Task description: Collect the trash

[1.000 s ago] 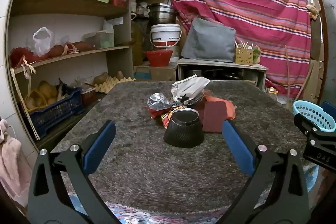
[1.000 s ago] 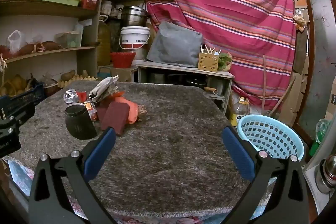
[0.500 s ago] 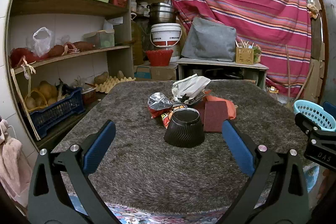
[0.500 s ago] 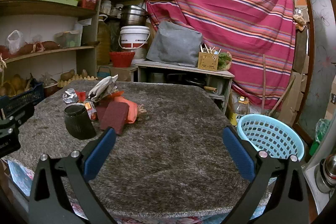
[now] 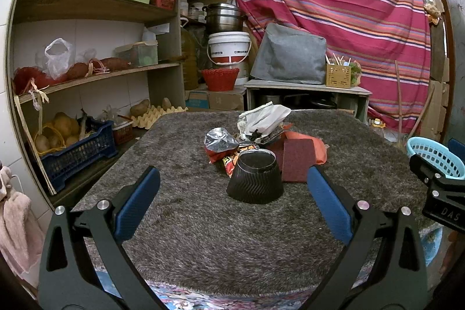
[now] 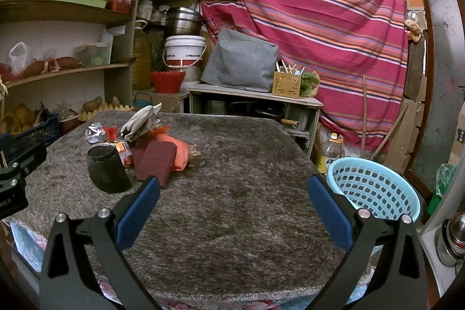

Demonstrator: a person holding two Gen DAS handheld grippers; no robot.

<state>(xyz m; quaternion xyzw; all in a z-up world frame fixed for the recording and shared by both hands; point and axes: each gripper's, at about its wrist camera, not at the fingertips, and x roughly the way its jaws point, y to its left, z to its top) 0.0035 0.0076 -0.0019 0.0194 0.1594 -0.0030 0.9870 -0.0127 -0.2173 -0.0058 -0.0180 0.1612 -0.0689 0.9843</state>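
Note:
A pile of trash lies on the grey shaggy table (image 5: 203, 222): a black ribbed paper cup (image 5: 255, 177) upside down at the front, a maroon scouring pad (image 5: 298, 160), an orange wrapper (image 5: 318, 148), a crumpled silver foil bag (image 5: 218, 140) and a white-grey bag (image 5: 266, 118). My left gripper (image 5: 232, 196) is open and empty, just short of the cup. My right gripper (image 6: 232, 199) is open and empty over the bare table, with the cup (image 6: 107, 169) and pad (image 6: 158, 161) to its left. A light blue basket (image 6: 373, 188) stands off the table's right edge.
Shelves (image 5: 87, 77) with produce, boxes and a blue crate (image 5: 75, 153) line the left. A low bench (image 5: 305, 90) with a grey cushion, a white bucket (image 5: 229, 48) and a striped red curtain (image 5: 348, 4) are behind the table. The basket (image 5: 436, 156) shows at the right.
Both grippers have crept slightly forward toward the table; the cup looks a little closer in the left wrist view. Nothing has been grasped or moved.

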